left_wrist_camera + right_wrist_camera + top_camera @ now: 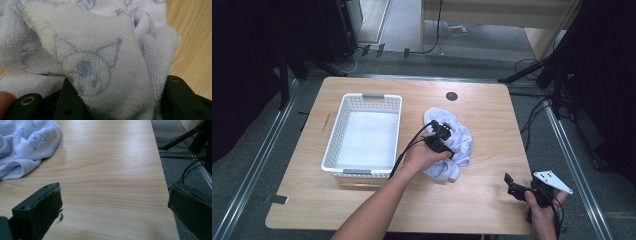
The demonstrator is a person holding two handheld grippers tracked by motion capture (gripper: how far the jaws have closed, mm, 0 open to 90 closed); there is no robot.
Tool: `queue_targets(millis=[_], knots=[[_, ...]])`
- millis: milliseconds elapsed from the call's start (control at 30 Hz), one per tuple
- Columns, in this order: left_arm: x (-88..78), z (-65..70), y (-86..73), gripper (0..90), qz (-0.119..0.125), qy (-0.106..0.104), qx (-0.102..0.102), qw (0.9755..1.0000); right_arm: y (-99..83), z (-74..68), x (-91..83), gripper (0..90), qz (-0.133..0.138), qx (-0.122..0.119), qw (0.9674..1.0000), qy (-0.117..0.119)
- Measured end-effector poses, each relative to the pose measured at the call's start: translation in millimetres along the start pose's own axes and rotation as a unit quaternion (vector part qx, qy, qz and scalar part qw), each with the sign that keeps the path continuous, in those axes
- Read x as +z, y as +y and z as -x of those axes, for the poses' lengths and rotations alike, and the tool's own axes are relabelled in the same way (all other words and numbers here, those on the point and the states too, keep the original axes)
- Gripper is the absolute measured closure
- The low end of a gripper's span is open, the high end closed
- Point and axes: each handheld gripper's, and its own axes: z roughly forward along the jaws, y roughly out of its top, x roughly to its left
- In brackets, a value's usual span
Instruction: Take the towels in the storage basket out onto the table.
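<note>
- The white basket [362, 135] is sitting just left of the left gripper [443, 141], its floor showing bare white, nothing lying inside.
- The left gripper is pressing down into the pale towel [452, 145], its 2 jaws pinching a printed fold [100, 72] that is bulging up between them.
- The towel is lying crumpled at mid table [492, 115], just right of the basket.
- The right gripper [524, 190] is hovering near the table's front right corner, jaws standing wide with nothing between them.
- Bare wood is stretching ahead of the right gripper's fingers [40, 207]; the table's right edge is running close beside them, the towel [27, 145] well apart.
</note>
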Motion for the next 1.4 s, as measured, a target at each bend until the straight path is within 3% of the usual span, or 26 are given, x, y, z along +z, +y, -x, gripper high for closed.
queue_targets(millis=[100, 333, 400, 467, 500, 533, 567, 600, 633, 667, 700, 733, 767, 800, 1000, 1133, 1333, 1400], knots=[[0.7, 3.5, -1.4, 55.1, 0.002, 0.014, 0.012, 0.9998, 0.0, -0.1, 0.2, 0.0, 0.000, -0.002, 1.0000, -0.001], [1.2, 2.8, -4.3, 53.0, 0.013, 0.010, 0.012, 0.9998, -0.1, -0.5, 0.1, 0.0, -0.001, -0.004, 1.0000, -0.003], [1.5, 3.4, -4.4, 47.9, 0.014, 0.008, 0.013, 0.9998, -0.1, -0.6, 0.1, 0.0, -0.002, -0.004, 1.0000, -0.004], [1.8, 4.3, -3.6, 40.0, 0.010, 0.002, 0.014, 0.9999, -0.1, -0.6, 0.1, 0.0, -0.002, -0.003, 1.0000, -0.003], [2.9, 6.0, -2.7, 32.1, 0.002, -0.013, 0.014, 0.9998, -0.1, -0.4, 0.1, 0.0, -0.001, -0.004, 1.0000, -0.002], [2.9, 6.0, -2.7, 22.2, 0.002, -0.013, 0.014, 0.9998, -0.1, -0.3, 0.1, 0.0, -0.001, -0.004, 1.0000, -0.002], [4.6, 9.8, -1.0, 11.8, -0.022, -0.017, 0.018, 0.9995, -0.1, -0.2, 0.1, 0.0, 0.000, -0.003, 1.0000, -0.001], [4.6, 9.8, -1.0, 4.1, -0.022, -0.017, 0.018, 0.9995, -0.1, -0.1, 0.1, 0.0, 0.000, -0.003, 1.0000, 0.000], [4.8, 15.9, -0.5, 0.0, -0.031, 0.004, 0.026, 0.9992, -0.1, 0.0, 0.1, 0.0, 0.000, -0.003, 1.0000, 0.000], [4.8, 15.9, -0.5, 0.0, -0.031, 0.004, 0.026, 0.9992, -0.1, 0.0, 0.1, 0.0, 0.000, -0.003, 1.0000, 0.000], [4.0, 19.6, 0.4, 0.0, -0.032, 0.030, 0.023, 0.9988, 0.0, 0.1, 0.1, 0.0, 0.000, -0.002, 1.0000, 0.001], [1.7, 21.4, 1.4, 0.0, -0.030, 0.034, 0.022, 0.9987, 0.0, 0.1, 0.1, 0.0, 0.000, -0.002, 1.0000, 0.001], [-6.4, 23.5, 3.6, 0.0, -0.019, 0.017, 0.027, 0.9993, 0.1, 0.1, 0.2, 0.0, 0.000, -0.001, 1.0000, 0.001], [-11.0, 24.5, 4.8, 0.0, -0.013, 0.014, 0.028, 0.9994, 0.1, 0.1, 0.2, 0.0, 0.000, -0.002, 1.0000, 0.001], [-30.1, 24.0, 7.6, 0.0, 0.001, 0.019, 0.032, 0.9993, 0.1, -0.1, 0.2, 0.0, 0.000, -0.003, 1.0000, 0.001], [-45.7, 18.5, 4.7, 0.0, 0.015, 0.017, 0.027, 0.9994, -0.1, -0.5, 0.1, 0.0, -0.002, -0.003, 1.0000, -0.001], [-74.0, 4.3, -3.7, 0.0, 0.027, 0.038, 0.018, 0.9988, 0.0, -0.7, 0.4, 0.0, -0.002, -0.004, 1.0000, -0.003], [-90.4, -0.9, -9.4, 0.0, 0.036, 0.049, 0.016, 0.9980, 0.0, -0.9, 0.6, 0.0, -0.002, -0.003, 1.0000, -0.003]])
